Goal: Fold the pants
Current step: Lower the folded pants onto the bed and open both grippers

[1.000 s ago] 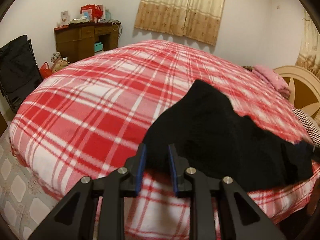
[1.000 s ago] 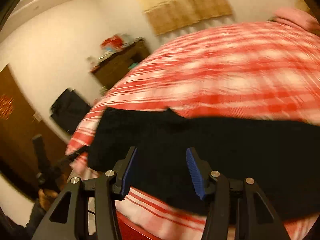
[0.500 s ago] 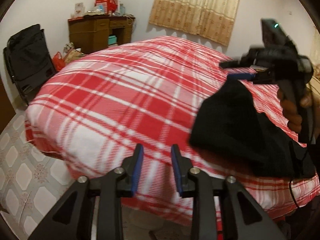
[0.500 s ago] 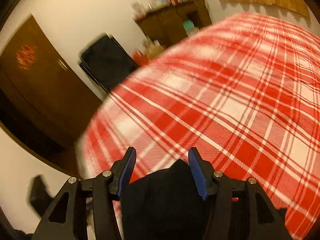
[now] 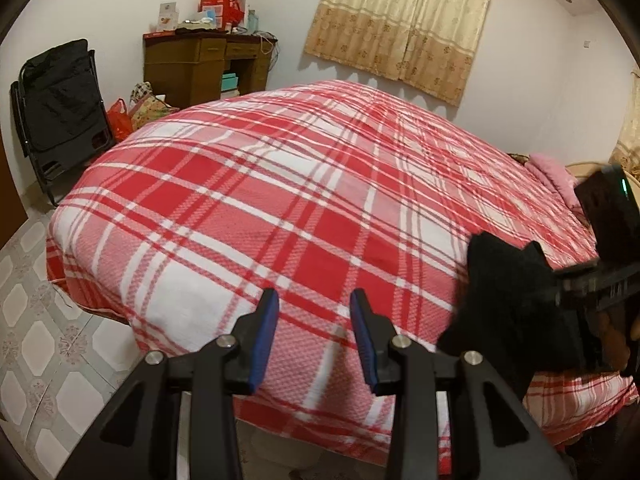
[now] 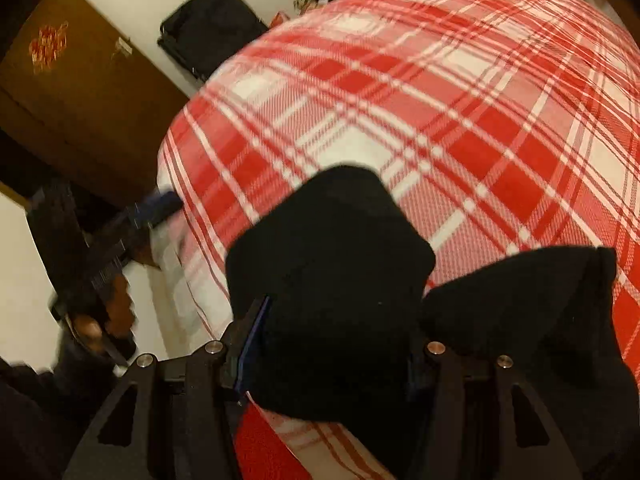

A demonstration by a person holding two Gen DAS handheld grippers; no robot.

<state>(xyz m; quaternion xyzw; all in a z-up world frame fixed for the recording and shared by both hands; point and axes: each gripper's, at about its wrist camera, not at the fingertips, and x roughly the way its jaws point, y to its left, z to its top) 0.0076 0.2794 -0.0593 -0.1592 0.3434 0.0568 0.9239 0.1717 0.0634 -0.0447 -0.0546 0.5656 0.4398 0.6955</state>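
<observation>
The black pants (image 5: 508, 300) are bunched up at the right of the red plaid bedspread (image 5: 280, 200), near the bed's front edge. In the right wrist view a thick folded bundle of the pants (image 6: 332, 248) fills my right gripper (image 6: 340, 312), which is shut on it; the cloth hides the right finger. From the left wrist view, my right gripper (image 5: 560, 286) reaches into the bundle from the right. My left gripper (image 5: 315, 300) hovers over bare bedspread to the left of the pants. Its jaws are opening and hold nothing.
A wooden desk (image 5: 200, 64) with boxes on top and a black folding chair (image 5: 60, 96) stand along the far wall. A curtain (image 5: 400, 20) hangs behind the bed and a pink pillow (image 5: 552, 172) lies at its right. Tiled floor (image 5: 32, 320) runs along the left; a brown door (image 6: 72, 80) is beyond.
My left gripper came away from the pants, shifted left and widened its jaws. My right gripper swung over and tilted downward, and the pants now bunch between its fingers.
</observation>
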